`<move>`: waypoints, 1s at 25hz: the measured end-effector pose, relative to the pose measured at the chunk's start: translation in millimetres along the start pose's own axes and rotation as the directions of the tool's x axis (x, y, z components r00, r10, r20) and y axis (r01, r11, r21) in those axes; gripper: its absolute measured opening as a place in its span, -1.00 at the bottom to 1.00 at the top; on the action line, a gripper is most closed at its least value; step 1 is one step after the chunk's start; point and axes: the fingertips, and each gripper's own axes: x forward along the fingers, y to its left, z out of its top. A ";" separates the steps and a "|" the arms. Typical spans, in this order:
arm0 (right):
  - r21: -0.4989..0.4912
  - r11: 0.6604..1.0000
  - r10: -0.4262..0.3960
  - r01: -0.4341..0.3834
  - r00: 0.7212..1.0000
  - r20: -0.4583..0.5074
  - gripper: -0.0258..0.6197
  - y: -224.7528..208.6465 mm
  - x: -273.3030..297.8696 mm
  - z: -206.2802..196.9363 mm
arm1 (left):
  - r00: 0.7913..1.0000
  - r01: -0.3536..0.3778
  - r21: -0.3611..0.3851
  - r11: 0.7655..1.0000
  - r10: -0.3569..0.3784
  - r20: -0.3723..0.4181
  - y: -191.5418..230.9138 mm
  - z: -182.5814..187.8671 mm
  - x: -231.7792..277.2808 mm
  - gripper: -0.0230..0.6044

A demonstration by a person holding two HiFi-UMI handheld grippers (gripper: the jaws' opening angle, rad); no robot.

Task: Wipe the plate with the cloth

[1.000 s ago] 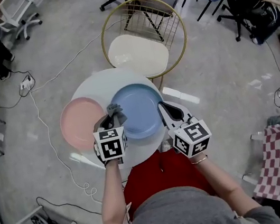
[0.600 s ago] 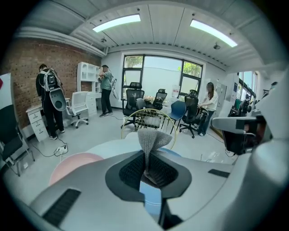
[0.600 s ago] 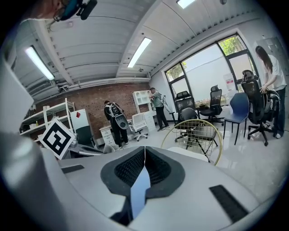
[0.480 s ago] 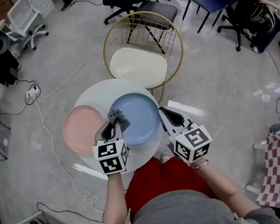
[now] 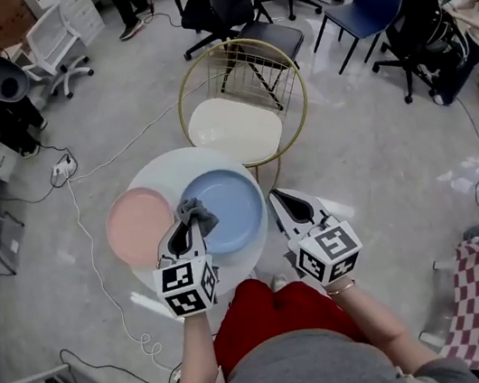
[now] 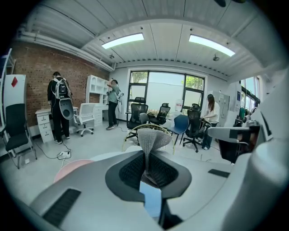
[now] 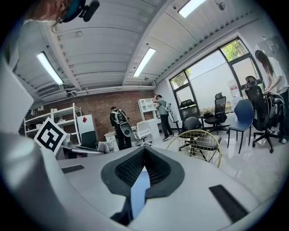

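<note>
- A round white table (image 5: 162,167) at centre frame carried two smooth, round plates.
- The blue plate (image 5: 232,198) sat just right of the pink plate (image 5: 135,224).
- The right gripper (image 5: 275,196) had its jaws pinched together, empty.
- The left gripper (image 5: 192,222) clamped a crumpled, knit-textured grey cloth (image 5: 195,210) over the blue plate's left edge.

1. One round white desk (image 5: 154,167) is counted.
2. Two plates are counted on it: a pink plate (image 5: 138,227) and a blue plate (image 5: 230,199).
3. One grey cloth (image 5: 195,212) is counted.
4. Two claws are counted: the left claw (image 5: 192,222) and the right claw (image 5: 276,197).
5. One gold-framed chair (image 5: 233,127) is counted.
6. In the left gripper view three standing people are counted: a person with a backpack (image 6: 58,101), a person by the shelves (image 6: 113,97) and a person at the right (image 6: 210,113).
7. Two ceiling lights are counted there: a left light (image 6: 123,40) and a right light (image 6: 211,45).
</note>
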 end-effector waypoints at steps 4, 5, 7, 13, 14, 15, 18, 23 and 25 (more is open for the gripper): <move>-0.014 1.000 0.023 -0.022 0.999 0.025 -0.83 -1.2 -13.7 6.5 | 0.999 -0.022 -0.011 1.000 0.023 0.047 -9.2 9.4 -14.8 -0.81; -0.020 0.999 0.027 -0.027 0.999 0.030 -0.83 -0.6 -16.5 8.4 | 0.998 -0.027 -0.013 1.000 0.027 0.057 -10.8 11.4 -18.6 -0.81; -0.033 0.999 0.035 -0.034 0.999 0.037 -0.83 1.2 -22.0 12.6 | 0.997 -0.033 -0.016 0.999 0.034 0.073 -14.6 14.5 -26.4 -0.81; -0.059 0.996 0.066 -0.063 0.996 0.063 -0.83 4.4 -40.0 24.3 | 0.993 -0.049 -0.021 0.999 0.051 0.111 -30.4 20.7 -46.4 -0.81; -0.062 0.996 0.070 -0.066 0.995 0.067 -0.83 5.2 -42.8 25.5 | 0.992 -0.051 -0.021 0.998 0.053 0.116 -32.1 21.4 -49.3 -0.81; -0.066 0.995 0.073 -0.069 0.995 0.073 -0.83 6.2 -45.6 26.9 | 0.991 -0.052 -0.021 0.998 0.054 0.121 -33.6 22.4 -52.1 -0.81; -0.078 0.994 0.082 -0.075 0.992 0.091 -0.83 9.1 -52.3 31.5 | 0.989 -0.058 -0.017 0.998 0.059 0.138 -36.8 25.8 -60.1 -0.81; -0.091 0.992 0.097 -0.087 0.989 0.109 -0.83 9.4 -62.9 38.1 | 0.985 -0.066 -0.014 0.998 0.067 0.157 -46.2 29.5 -71.1 -0.81; -0.096 0.991 0.101 -0.090 0.988 0.118 -0.83 9.6 -67.1 40.3 | 0.983 -0.070 -0.012 0.997 0.071 0.167 -49.1 30.4 -75.4 -0.81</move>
